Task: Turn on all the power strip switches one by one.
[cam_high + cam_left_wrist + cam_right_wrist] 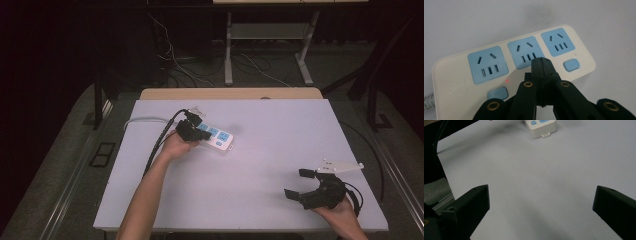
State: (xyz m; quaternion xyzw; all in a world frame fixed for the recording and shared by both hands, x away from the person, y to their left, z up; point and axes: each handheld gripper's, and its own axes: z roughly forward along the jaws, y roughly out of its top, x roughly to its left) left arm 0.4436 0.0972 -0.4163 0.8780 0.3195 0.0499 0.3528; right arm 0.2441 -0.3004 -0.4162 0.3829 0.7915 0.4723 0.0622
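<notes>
The tool [541, 62], jaws pressed together, hovers over the white power strip [454, 82] by its middle blue socket [524, 50]

room dark | grey floor [60, 165] | white table [280, 145] | cables [250, 65] on floor

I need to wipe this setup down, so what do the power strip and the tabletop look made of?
The power strip looks like moulded plastic: a smooth cream shell with a soft sheen and rounded corners, with matte light-blue socket faces and buttons. The tabletop looks like a matte, pale grey-white laminate or painted board, even and without glare; its true core cannot be told.
</notes>
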